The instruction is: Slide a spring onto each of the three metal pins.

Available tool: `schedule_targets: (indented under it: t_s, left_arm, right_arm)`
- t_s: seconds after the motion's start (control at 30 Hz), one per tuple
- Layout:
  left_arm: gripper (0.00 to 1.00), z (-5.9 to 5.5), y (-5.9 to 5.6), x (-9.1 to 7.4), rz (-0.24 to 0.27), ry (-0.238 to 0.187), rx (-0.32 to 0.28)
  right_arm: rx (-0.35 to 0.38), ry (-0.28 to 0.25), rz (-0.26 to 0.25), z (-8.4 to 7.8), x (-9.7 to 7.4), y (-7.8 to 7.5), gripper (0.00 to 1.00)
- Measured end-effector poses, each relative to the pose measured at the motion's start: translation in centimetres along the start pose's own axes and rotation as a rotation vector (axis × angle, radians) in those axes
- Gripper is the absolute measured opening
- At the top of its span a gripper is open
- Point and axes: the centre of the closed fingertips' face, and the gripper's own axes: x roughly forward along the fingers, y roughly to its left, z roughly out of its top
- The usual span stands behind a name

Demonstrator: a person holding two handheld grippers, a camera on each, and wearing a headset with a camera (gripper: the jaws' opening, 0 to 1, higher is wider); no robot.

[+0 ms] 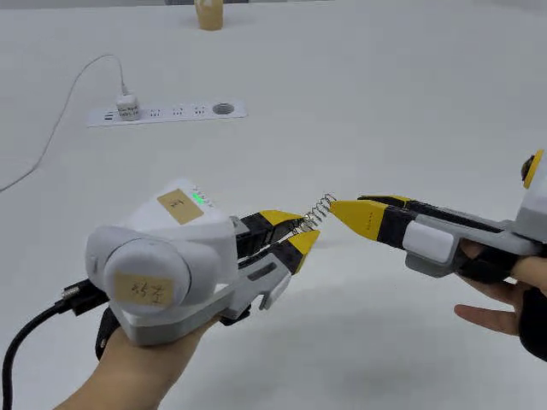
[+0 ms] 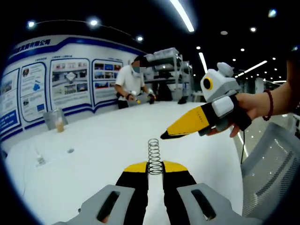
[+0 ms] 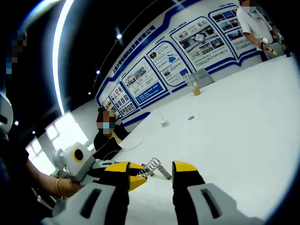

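Currently both grippers are held up over the white table (image 1: pixel 385 102), tips almost meeting.

Head view: the left gripper (image 1: pixel 295 231) sits low and left, in a hand (image 1: pixel 145 363). The right gripper (image 1: pixel 349 207) comes in from the right. The spring (image 1: pixel 320 210) slants up out of the left tips, and its free end is just beside the right gripper's yellow point. Whether they touch, I cannot tell. At the back lie a power strip (image 1: pixel 167 112) with a white charger (image 1: pixel 127 106) plugged in, and a cup (image 1: pixel 208 13) of brown drink at the far edge.

Left gripper view: this gives the clearest look at the grip. The left jaws are pinched on the lowest coils of the spring (image 2: pixel 153 154), which stands straight up from them. The right gripper (image 2: pixel 168 134) is side-on here, so its two jaws overlap into one wedge and hide the gap. This view also takes in the room: a person (image 2: pixel 132 79) standing at the far end of the table and wall panels (image 2: pixel 70 79).

Right gripper view: this settles what the side-on look could not. The right jaws stand apart with clear space between the yellow tips and grip nothing. The spring (image 3: pixel 153 165) shows past that gap, close to the tips. The left gripper's white body is at the lower left. A seated person (image 3: pixel 105 133) is behind it.
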Motion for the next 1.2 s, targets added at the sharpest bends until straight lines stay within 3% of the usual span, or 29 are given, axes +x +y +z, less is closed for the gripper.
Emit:
schedule_targets:
  t_s: [0.37,0.7,0.9,1.03,1.2]
  left_arm:
    - [0.1,0.6,0.2,-1.3,0.016,-0.04,-0.001]
    - [0.1,1.0,0.0,-2.2,0.012,-0.076,0.022]
    - [0.1,1.4,0.1,-2.6,0.019,-0.096,0.027]
    - [0.1,1.5,0.1,-2.7,0.023,-0.102,0.023]
    - [0.1,1.7,0.0,-2.8,0.025,-0.106,0.021]
  right_arm:
    - [0.063,0.016,0.045,-0.4,1.1,1.2,0.31]
    - [0.2,0.019,0.085,-1.3,2.1,2.4,0.25]
    - [0.299,-0.014,0.111,-1.2,2.5,3.0,0.21]
    - [0.339,-0.047,0.122,-0.8,2.6,3.0,0.17]
    - [0.352,-0.05,0.129,-0.7,2.7,3.2,0.13]
